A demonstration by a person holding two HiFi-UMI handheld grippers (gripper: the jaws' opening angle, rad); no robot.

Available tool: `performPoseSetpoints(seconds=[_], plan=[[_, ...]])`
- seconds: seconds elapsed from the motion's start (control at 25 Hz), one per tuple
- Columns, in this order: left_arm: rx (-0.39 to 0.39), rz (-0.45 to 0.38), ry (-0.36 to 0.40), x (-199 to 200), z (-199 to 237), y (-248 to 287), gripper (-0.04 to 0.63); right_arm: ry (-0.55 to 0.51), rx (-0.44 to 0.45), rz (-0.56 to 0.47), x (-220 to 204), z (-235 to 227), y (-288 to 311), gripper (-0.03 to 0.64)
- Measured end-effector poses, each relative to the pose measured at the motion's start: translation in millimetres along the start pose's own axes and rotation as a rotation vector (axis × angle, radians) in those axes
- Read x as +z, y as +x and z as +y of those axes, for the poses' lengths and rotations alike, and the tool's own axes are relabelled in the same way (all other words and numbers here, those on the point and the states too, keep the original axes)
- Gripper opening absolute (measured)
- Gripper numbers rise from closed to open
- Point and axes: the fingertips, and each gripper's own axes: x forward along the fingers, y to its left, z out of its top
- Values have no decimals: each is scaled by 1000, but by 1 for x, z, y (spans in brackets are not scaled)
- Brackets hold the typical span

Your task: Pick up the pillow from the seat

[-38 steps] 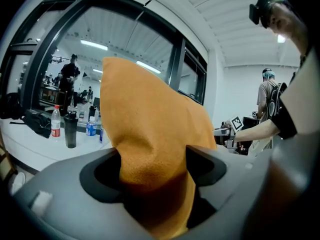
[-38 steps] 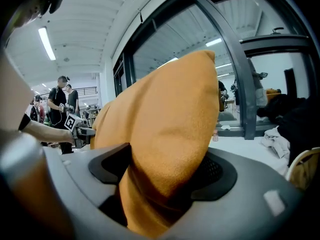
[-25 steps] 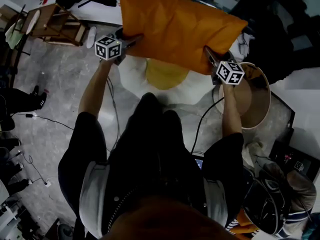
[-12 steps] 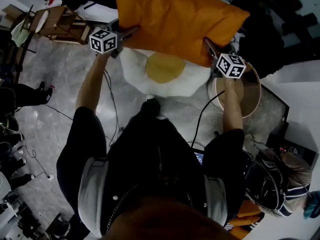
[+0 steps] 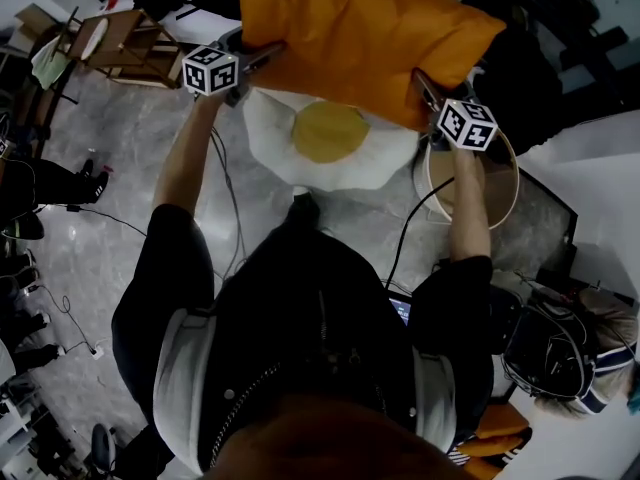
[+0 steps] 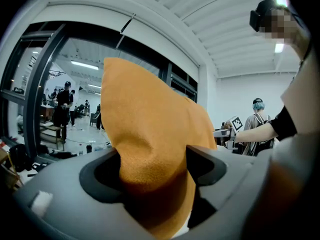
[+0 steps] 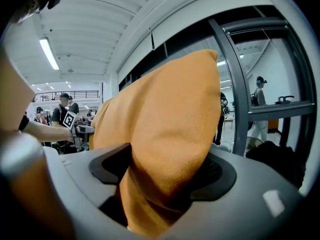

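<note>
Left gripper [image 5: 265, 56], right gripper [image 5: 424, 84]: jaws clamped on orange pillow [image 5: 360, 28]. Egg-shaped cushion [image 5: 330, 143] below; round basket [image 5: 512, 183] beside right forearm.

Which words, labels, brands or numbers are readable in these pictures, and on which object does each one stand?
None can be read.
The left gripper and the right gripper carry only black-and-white square markers, with no letters or numbers.
The orange pillow that they hold is plain.
</note>
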Motion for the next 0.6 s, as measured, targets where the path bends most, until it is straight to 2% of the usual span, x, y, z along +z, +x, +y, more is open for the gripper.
performPoseSetpoints(seconds=[0.12, 0.6], plan=[[6, -7, -1, 7, 1, 3, 374, -8, 3, -6, 8, -4, 3, 368], [6, -17, 18, -13, -38, -28, 374, -21, -2, -34, -17, 19, -40, 367]])
